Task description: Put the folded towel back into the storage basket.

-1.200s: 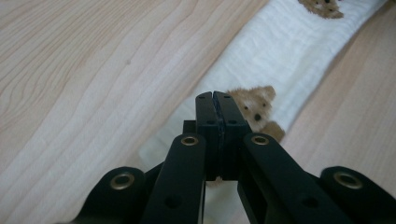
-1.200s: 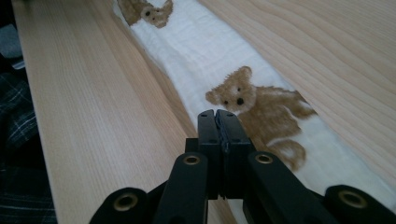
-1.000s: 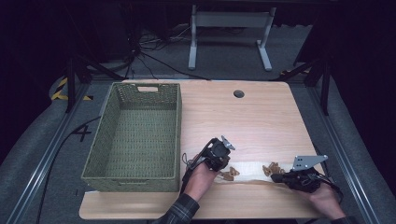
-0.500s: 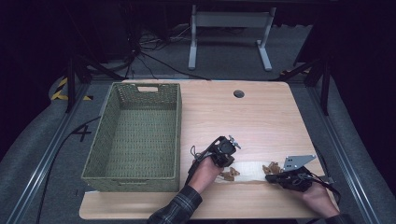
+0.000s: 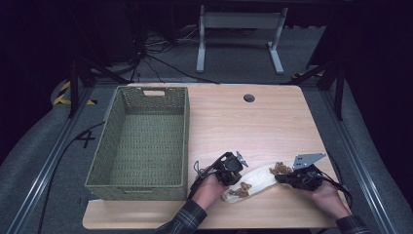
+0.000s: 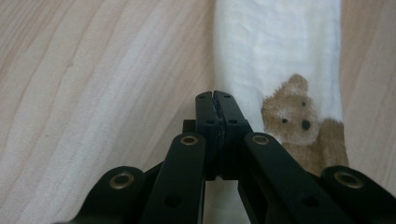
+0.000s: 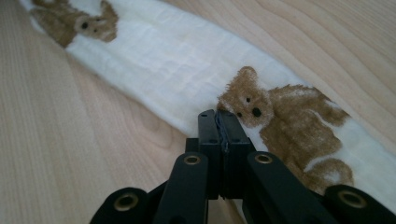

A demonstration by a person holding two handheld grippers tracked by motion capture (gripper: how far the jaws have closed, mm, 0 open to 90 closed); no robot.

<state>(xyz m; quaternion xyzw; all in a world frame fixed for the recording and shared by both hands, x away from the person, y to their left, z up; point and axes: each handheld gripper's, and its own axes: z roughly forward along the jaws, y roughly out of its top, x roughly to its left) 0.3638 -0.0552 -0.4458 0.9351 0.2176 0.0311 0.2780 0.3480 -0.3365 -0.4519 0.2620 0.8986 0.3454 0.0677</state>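
Now we have both hands lower at the table's (image 5: 243,122) near edge than a second ago, left gripper (image 5: 233,171) and right gripper (image 5: 285,178) pinched shut on opposite ends of the folded bear-print cloth (image 5: 258,179), probably ready to lift toward the basket (image 5: 139,183).

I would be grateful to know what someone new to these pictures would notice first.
Most likely the white cloth with brown teddy bears, folded into a long strip near the front edge of the wooden table. A hand-held gripper sits at each end of it: the left hand-held gripper and the right hand-held gripper, both with jaws shut. Next comes the big green woven basket, standing on the table's left side.
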